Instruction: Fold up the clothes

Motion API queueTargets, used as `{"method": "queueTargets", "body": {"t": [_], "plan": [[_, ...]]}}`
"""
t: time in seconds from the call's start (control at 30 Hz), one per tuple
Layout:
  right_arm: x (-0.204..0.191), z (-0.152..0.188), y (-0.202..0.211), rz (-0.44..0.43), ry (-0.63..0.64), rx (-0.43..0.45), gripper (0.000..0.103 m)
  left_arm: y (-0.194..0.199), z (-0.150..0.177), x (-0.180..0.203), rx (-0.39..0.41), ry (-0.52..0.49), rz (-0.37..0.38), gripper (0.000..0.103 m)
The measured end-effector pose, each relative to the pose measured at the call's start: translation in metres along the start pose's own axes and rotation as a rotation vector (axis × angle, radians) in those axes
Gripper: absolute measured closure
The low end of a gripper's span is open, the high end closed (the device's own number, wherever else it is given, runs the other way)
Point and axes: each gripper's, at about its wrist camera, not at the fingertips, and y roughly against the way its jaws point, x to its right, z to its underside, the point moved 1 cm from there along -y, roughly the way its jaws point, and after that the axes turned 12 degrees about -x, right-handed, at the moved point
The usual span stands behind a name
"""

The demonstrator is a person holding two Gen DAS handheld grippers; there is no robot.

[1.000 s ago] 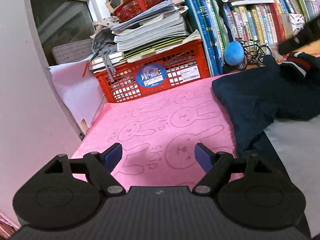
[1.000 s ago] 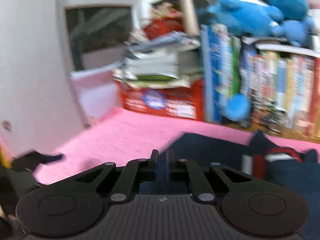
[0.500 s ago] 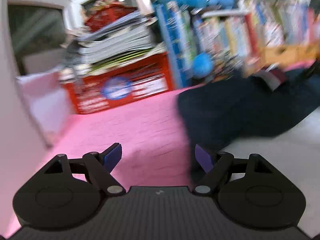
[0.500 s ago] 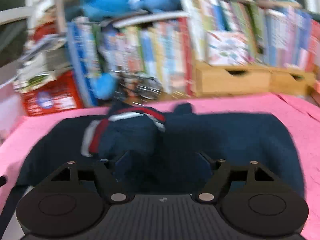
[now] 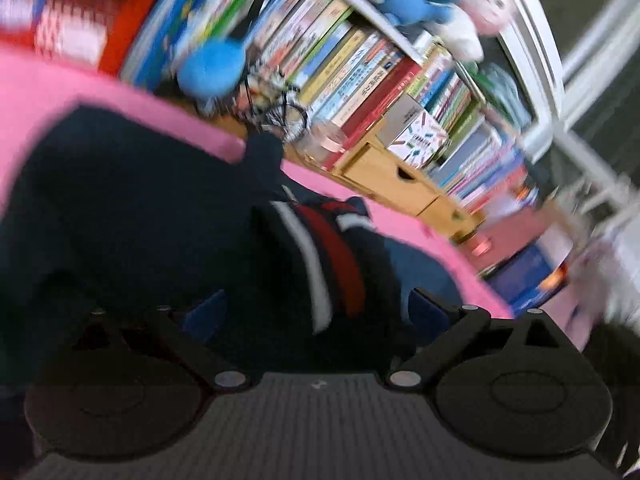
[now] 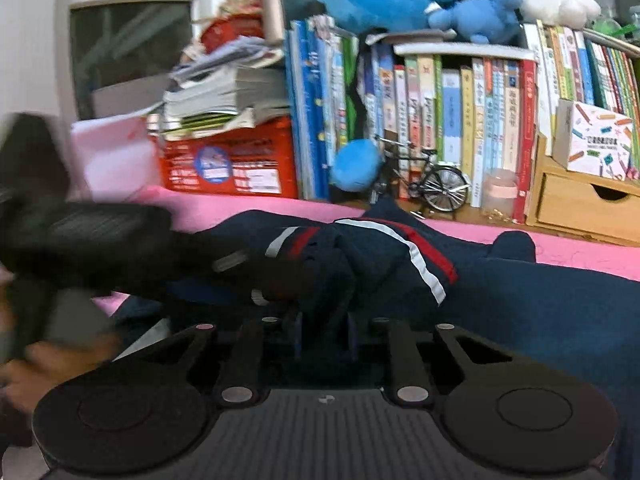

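Left wrist view, tilted and blurred: your left hand-held gripper (image 5: 316,312) is spread wide over the navy garment (image 5: 140,208), its blue pads either side of the red-and-white striped trim (image 5: 324,256); the garment lies on the pink towel (image 5: 36,84), books (image 5: 360,76) behind. Right wrist view: your right hand-held gripper (image 6: 322,338) is drawn narrow, pinching a fold of the navy garment (image 6: 540,300); your left hand-held gripper (image 6: 120,236) reaches in, blurred, from the left.
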Motion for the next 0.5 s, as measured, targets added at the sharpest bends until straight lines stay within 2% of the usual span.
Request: {"method": "queueTargets", "body": {"t": [0.03, 0.13, 0.17, 0.2, 0.23, 0.3, 0.43, 0.5], "plan": [[-0.001, 0.001, 0.003, -0.009, 0.012, 0.005, 0.081, -0.006, -0.002, 0.000, 0.005, 0.027, 0.019, 0.032], [-0.006, 0.003, 0.007, -0.007, 0.043, 0.016, 0.075, -0.006, -0.003, 0.005, 0.055, 0.040, -0.031, 0.057], [-0.007, 0.003, 0.009, -0.004, 0.048, 0.025, 0.073, 0.001, -0.002, 0.004, 0.078, 0.032, -0.037, 0.061], [-0.005, 0.003, 0.011, -0.012, 0.045, 0.037, 0.063, 0.009, -0.001, 0.003, 0.105, 0.023, -0.045, 0.065], [-0.004, 0.002, 0.012, -0.017, 0.042, 0.042, 0.041, 0.020, -0.001, 0.002, 0.141, 0.013, -0.055, 0.067], [-0.008, -0.001, 0.000, 0.004, 0.059, 0.021, 0.019, 0.055, -0.004, -0.004, 0.265, -0.005, -0.096, 0.067], [-0.016, -0.008, -0.023, 0.046, 0.093, -0.021, 0.018, 0.140, -0.009, -0.007, 0.563, -0.044, -0.240, 0.068], [-0.020, -0.011, -0.035, 0.067, 0.111, -0.042, 0.018, 0.176, -0.008, -0.004, 0.674, -0.061, -0.294, 0.068]]}}
